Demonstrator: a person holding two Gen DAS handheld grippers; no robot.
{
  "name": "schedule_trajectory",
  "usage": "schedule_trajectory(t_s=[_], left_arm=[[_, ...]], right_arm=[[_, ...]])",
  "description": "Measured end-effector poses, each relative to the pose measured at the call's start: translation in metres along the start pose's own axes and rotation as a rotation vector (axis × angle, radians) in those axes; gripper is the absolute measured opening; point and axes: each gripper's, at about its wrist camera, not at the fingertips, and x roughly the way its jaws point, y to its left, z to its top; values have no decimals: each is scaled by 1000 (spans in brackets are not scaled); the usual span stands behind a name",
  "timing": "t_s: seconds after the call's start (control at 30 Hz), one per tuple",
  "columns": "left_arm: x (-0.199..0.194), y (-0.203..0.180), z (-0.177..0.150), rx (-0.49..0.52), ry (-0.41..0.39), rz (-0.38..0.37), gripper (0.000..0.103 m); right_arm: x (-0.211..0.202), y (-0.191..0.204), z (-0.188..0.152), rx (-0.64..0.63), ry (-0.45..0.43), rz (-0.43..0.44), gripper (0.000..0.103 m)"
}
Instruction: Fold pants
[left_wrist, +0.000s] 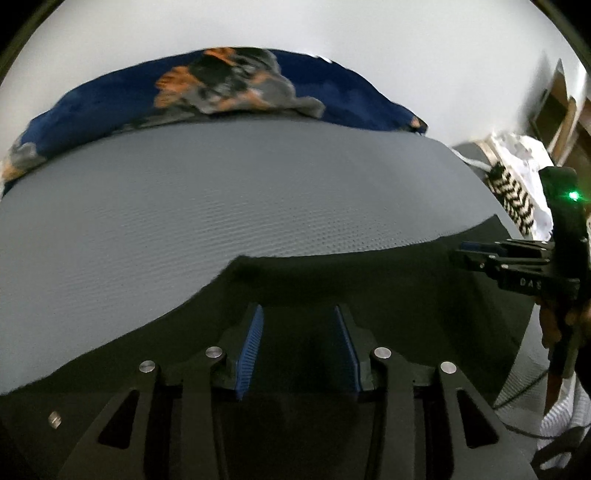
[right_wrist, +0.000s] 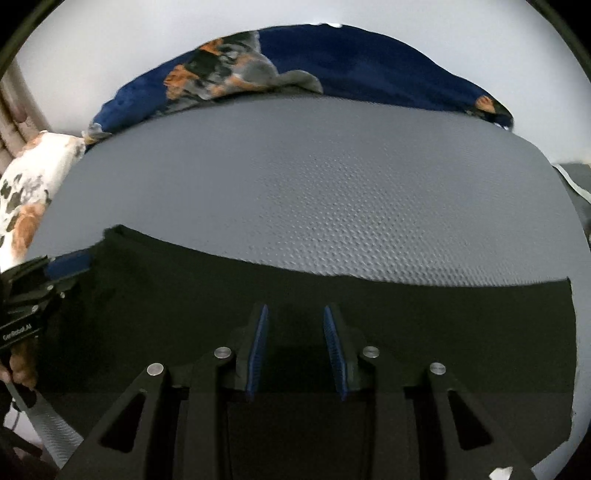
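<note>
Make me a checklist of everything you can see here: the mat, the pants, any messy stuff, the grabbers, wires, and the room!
Surface: grey textured mat, flat, mostly bare.
Job's things: black pants lying flat along the mat's near edge, under both grippers.
Clutter: blue floral blanket bunched behind the mat; white patterned cloth at one side; black-and-white zigzag fabric at the other.
Grippers: left gripper open, nothing between its blue pads; right gripper open, empty, over the pants.
Cables: thin dark cable beside the pants.
Surroundings: white wall; wooden furniture far off.
</note>
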Motion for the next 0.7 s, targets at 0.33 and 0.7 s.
schedule_trajectory(t_s=[0.33, 0.7], left_arm=[[41, -1, 16, -43, 33, 15, 40], [27, -14, 20, -12, 24, 58, 40]], right_arm=[[21, -14, 5, 73, -76, -61, 29], [2, -25, 7, 80, -106, -34, 32]])
